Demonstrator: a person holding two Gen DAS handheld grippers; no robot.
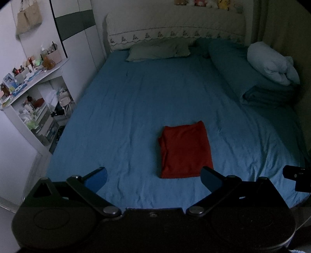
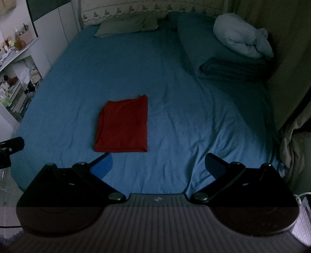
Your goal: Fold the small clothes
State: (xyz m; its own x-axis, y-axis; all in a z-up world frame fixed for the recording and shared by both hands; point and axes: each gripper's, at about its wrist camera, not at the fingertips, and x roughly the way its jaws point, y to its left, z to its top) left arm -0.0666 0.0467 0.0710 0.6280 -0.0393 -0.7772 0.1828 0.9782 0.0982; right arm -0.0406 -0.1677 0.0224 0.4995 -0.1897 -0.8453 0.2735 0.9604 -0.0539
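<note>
judging by its tidy rectangle, the red garment (image 1: 185,149) on the blue bed (image 1: 126,109) looks folded (dim light hides its layers), so any touch-up should be light. left gripper (image 1: 153,178) and right gripper (image 2: 158,164) hover spread wide, empty. only the left view shows plush toys (image 1: 206,3).

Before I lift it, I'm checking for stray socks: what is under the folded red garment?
The folded red garment lies flat on the blue bedsheet, which shows all around it. Nothing pokes out at its edges; whatever is directly beneath or tucked inside its folds is covered.
</note>
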